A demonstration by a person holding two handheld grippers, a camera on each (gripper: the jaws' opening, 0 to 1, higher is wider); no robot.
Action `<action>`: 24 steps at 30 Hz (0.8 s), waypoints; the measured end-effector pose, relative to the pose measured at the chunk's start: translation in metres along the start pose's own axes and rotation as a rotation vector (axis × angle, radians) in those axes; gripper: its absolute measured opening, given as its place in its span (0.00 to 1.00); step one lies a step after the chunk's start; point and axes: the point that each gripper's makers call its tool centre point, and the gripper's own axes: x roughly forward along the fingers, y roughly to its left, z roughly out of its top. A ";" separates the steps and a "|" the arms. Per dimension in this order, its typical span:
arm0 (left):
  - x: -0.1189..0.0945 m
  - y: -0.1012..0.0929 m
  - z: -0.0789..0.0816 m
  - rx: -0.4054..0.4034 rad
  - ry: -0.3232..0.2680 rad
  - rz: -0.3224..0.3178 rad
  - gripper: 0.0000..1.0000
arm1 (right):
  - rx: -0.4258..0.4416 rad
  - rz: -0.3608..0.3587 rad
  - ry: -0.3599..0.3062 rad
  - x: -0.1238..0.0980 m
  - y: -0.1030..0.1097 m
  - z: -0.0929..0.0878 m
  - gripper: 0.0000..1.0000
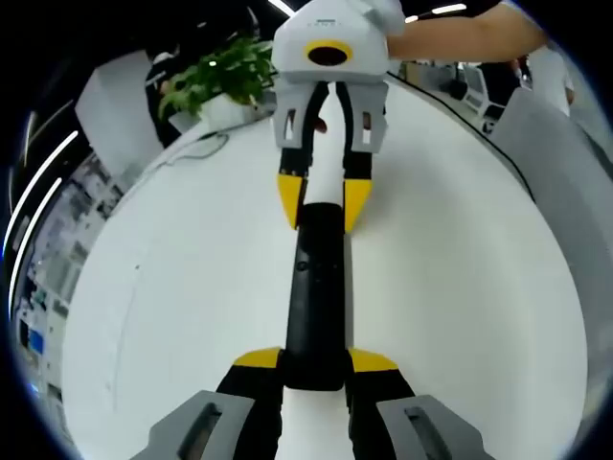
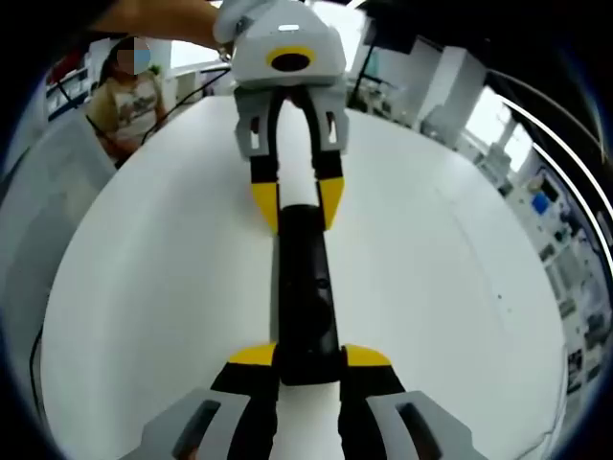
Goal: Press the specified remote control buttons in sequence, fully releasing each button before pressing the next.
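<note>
A long black remote control (image 1: 314,287) lies lengthwise over the white table (image 1: 172,287), with small buttons faintly visible on its top face. My left gripper (image 1: 314,362) is shut on its near end, yellow fingertips (image 1: 259,359) pressed against both sides. Opposite, my right gripper (image 1: 324,199) closes on the remote's far end. In the right gripper view the same remote (image 2: 305,287) runs from my right gripper (image 2: 309,359) up to the left gripper (image 2: 292,201). The two grippers face each other along the remote.
A potted green plant (image 1: 225,72) and a thin cable (image 1: 196,149) sit at the table's far edge. A person's arm (image 1: 460,34) holds the right gripper. Another person (image 2: 129,96) sits beyond the table. Grey chair backs (image 1: 120,115) stand around the rim.
</note>
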 end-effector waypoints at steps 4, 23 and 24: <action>0.001 0.000 -0.001 0.003 0.006 -0.005 0.23 | 0.004 0.004 0.002 0.002 0.000 0.000 0.20; 0.002 0.001 -0.004 -0.048 -0.004 -0.041 0.24 | 0.020 0.033 -0.002 0.004 -0.001 -0.001 0.21; 0.002 0.001 -0.004 -0.050 -0.004 -0.042 0.24 | 0.020 0.035 -0.002 0.004 0.000 -0.001 0.21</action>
